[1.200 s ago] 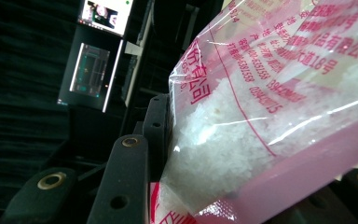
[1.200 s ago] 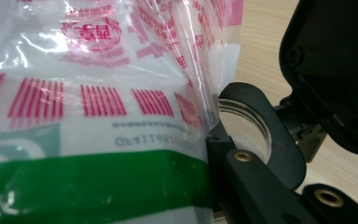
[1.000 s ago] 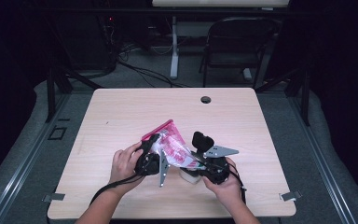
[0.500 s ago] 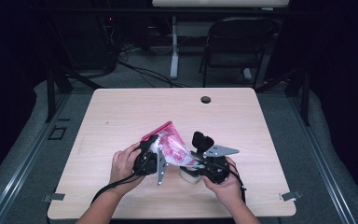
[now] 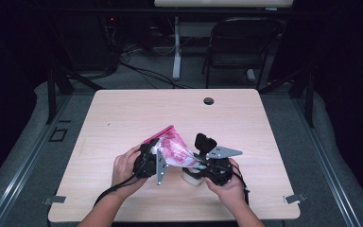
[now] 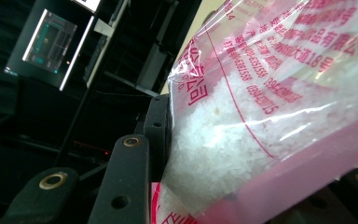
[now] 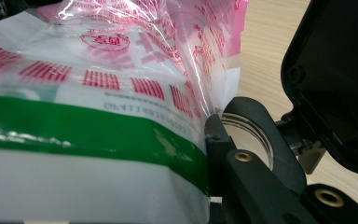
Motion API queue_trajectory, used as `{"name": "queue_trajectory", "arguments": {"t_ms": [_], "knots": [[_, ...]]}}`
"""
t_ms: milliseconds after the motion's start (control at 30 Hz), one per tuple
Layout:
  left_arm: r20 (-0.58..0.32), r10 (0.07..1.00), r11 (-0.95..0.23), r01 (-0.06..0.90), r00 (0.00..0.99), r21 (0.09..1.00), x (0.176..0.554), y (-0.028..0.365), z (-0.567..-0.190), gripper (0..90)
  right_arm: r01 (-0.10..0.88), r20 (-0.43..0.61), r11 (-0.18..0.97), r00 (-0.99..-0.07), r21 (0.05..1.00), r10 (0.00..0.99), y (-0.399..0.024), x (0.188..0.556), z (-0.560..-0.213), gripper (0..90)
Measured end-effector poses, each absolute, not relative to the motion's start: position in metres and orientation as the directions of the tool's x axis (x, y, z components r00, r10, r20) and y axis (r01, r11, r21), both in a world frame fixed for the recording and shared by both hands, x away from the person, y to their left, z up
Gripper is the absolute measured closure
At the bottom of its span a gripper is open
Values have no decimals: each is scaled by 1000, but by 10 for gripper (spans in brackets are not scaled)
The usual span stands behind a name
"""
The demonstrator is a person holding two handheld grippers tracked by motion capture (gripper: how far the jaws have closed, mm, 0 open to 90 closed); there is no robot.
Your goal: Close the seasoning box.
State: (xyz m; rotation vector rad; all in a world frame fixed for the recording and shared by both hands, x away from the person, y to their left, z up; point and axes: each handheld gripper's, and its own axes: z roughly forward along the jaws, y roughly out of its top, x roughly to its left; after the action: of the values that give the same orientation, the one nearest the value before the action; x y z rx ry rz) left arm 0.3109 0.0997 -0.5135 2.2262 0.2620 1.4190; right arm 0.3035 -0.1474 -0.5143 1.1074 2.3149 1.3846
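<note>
Progress looks partial: your left tool [image 5: 157, 163] clamps the clear pink-printed plastic bag of white grains [image 5: 172, 147] above the pale wooden surface [image 5: 123, 113], your right tool [image 5: 199, 165] pinches its other end shut; emptying or setting down remains.

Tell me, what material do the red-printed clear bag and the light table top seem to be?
Red-printed clear bag: thin glossy plastic film, probably; it creases, shines, and shows white grains inside. Light table top: pale wood-grain surface with a matte look, likely laminate rather than solid wood.
</note>
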Motion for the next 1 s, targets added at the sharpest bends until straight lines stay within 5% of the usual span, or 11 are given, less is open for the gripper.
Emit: {"name": "queue_trajectory", "arguments": {"t_ms": [1000], "knots": [[641,509,-793,22,575,609,320,106,-533,669,468,167,265,-696,843,698,-143,304,-509,897]]}}
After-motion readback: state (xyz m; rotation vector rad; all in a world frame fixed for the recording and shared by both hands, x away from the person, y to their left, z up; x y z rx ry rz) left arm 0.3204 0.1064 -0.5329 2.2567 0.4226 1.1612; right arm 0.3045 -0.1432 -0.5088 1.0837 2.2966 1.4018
